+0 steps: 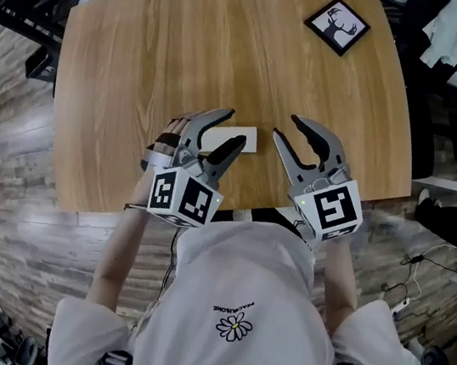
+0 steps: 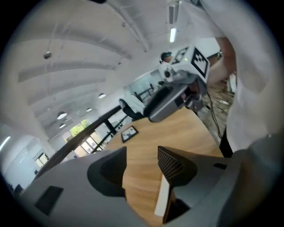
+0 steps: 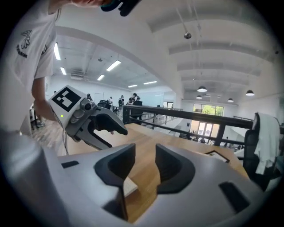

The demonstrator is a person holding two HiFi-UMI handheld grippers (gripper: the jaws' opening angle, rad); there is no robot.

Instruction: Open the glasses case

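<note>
Glasses case [image 1: 245, 140]: white, flat, likely light and rigid (hinge side unclear), below the wide-open, empty jaws of left gripper [image 1: 233, 129]; right gripper [image 1: 287, 127] likewise; pinch long edges.

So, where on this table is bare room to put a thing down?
Bare wood: the left side and middle of the table, up to the framed picture at the far right corner. Crowded: the near edge, with the glasses case, the left gripper and the right gripper.

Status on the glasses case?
Left tool, right tool open, empty. Glasses case flat on table between them, not gripped. Picture frame far corner, no obstruction.
</note>
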